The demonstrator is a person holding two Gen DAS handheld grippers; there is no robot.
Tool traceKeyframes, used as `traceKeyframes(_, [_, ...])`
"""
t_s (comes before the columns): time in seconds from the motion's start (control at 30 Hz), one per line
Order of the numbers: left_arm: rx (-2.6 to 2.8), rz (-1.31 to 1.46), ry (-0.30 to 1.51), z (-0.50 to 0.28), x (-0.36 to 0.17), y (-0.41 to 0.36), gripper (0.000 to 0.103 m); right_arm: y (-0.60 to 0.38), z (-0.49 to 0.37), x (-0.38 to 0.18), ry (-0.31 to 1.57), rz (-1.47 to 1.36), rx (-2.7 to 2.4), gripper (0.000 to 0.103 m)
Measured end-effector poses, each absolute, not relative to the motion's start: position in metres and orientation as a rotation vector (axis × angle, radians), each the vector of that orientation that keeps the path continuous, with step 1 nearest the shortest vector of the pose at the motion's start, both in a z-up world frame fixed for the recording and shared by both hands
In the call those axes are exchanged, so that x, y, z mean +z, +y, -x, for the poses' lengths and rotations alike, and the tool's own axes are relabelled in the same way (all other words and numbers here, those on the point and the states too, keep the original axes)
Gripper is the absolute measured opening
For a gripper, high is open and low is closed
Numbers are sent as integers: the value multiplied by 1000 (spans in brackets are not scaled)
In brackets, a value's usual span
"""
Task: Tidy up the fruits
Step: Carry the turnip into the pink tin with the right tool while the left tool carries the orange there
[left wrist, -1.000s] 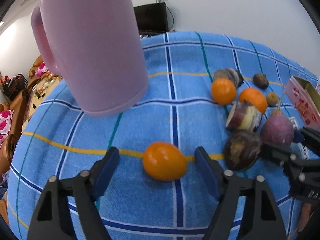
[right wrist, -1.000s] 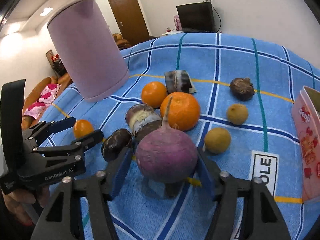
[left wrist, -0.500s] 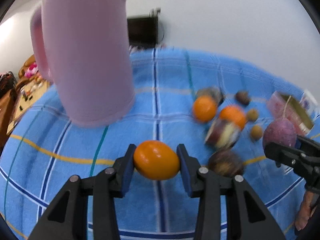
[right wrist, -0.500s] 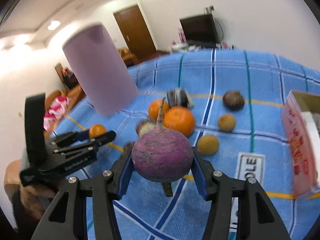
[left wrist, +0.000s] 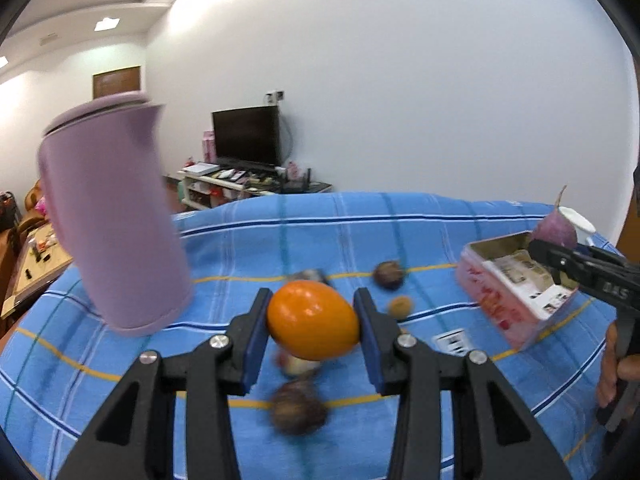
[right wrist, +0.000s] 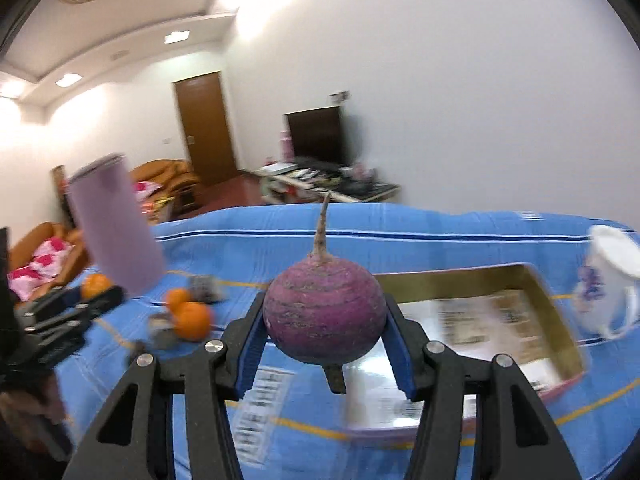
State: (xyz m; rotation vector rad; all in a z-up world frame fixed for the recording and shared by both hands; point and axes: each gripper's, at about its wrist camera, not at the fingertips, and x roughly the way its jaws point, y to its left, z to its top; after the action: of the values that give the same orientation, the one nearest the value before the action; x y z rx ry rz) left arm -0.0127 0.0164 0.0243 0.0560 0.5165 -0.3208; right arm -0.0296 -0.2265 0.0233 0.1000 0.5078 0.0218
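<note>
Our left gripper [left wrist: 313,330] is clamped on a small orange fruit [left wrist: 312,319], its blue pads [left wrist: 254,336] pressing the fruit's two sides, so that the fruit sits right between the fingertips and is lifted clear of the blue checked tablecloth [left wrist: 248,240]. Its jaws have just been closing, with the fruit between them. Our right gripper [right wrist: 325,338] holds a round purple radish [right wrist: 324,312] the same way, gripped at its widest part, with its thin root tail pointing up; it hangs above the near edge of an open pink tin box [right wrist: 560,344] that rests toward the right side of the tabletop. In the left wrist view we see that radish [left wrist: 554,231] over the box [left wrist: 516,300] at the far right. Below our held orange fruit, blurred dark fruits [left wrist: 298,408] lie on the cloth, and two small brown ones [left wrist: 388,274] lie farther back near the middle. A tall lilac jug [left wrist: 112,216] stands toward the left edge. From the right wrist view, two oranges [right wrist: 188,314] lie left of the radish, and a white mug [right wrist: 608,280] stands just beyond the box near the right edge.
</note>
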Motion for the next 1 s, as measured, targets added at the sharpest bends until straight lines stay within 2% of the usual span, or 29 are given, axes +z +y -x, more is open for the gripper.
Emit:
traceKeyframes(0.27, [-421, -71, 561, 10, 21, -63, 43, -307, 25, 9, 555, -104, -168, 55])
traceKeyframes(0.67, [-580, -99, 609, 9, 14, -175, 43, -336, 21, -18, 688, -36, -210, 55])
traceKeyframes(1.0, [-606, -117, 666, 3, -2, -217, 43, -355, 23, -24, 727, -54, -217, 56])
